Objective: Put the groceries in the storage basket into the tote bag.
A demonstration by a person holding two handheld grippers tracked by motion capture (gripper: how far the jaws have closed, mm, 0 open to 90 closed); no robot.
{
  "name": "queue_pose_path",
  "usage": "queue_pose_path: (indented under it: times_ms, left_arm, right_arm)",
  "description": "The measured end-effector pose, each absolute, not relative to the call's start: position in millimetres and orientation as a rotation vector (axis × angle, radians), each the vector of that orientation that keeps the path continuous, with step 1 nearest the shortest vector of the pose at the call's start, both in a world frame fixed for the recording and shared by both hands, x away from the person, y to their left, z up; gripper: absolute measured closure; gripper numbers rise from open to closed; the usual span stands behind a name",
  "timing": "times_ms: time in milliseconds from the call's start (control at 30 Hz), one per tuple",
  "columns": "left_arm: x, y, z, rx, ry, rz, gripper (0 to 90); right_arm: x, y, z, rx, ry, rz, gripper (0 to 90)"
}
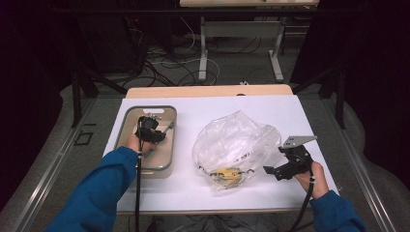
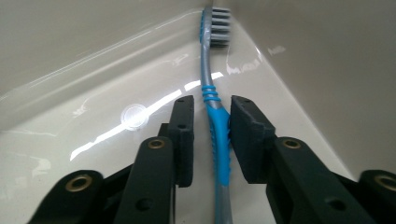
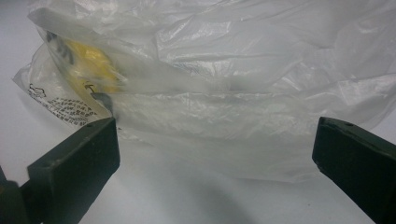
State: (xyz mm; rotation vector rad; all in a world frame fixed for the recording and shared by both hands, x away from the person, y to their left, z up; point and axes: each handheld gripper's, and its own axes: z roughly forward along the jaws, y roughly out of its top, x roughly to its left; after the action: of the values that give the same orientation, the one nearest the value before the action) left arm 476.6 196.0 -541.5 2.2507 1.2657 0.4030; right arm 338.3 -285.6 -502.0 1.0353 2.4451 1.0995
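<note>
A blue and grey toothbrush lies on the floor of a shallow beige tray, bristle head in the far corner. My left gripper reaches down into the tray. In the left gripper view the left gripper straddles the blue handle: one pad touches it and a thin gap shows at the other. A crumpled clear plastic bag rests mid-table with something yellow inside. My right gripper stands open just right of the bag. In its own view the right gripper faces the bag with wide jaws, nothing between them.
The tray sits at the left of a white sheet on the wooden table. The tray's glossy walls rise close around the toothbrush. Beyond the far edge are cables and another table's legs on the floor.
</note>
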Motion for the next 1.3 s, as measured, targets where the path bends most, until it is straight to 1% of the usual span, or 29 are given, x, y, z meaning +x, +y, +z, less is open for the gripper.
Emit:
queue_pose_path:
  times_ms: [167,367,533,700,833,1300]
  left_arm:
    - [479.4,191.7,-537.6,2.294,1.278,0.399,79.6]
    - [479.2,194.5,-534.2,2.278,1.298,0.362,81.2]
    - [478.9,195.7,-532.2,2.266,1.296,0.356,81.3]
    - [479.7,194.8,-533.1,2.3,1.29,0.358,80.9]
    - [479.9,194.6,-533.3,2.296,1.293,0.357,81.1]
    - [476.3,202.3,-520.2,2.208,1.28,0.339,81.2]
  right_arm:
    - [338.1,-285.9,-501.9,1.024,2.456,1.102,0.6]
    - [339.3,-286.3,-502.3,1.002,2.454,1.091,0.7]
    - [338.7,-285.9,-501.9,1.007,2.464,1.09,0.7]
    - [339.3,-284.9,-503.4,1.021,2.454,1.09,0.8]
    - [339.0,-285.1,-503.3,1.016,2.462,1.09,0.8]
    - [339.8,-285.3,-503.8,1.013,2.469,1.078,0.8]
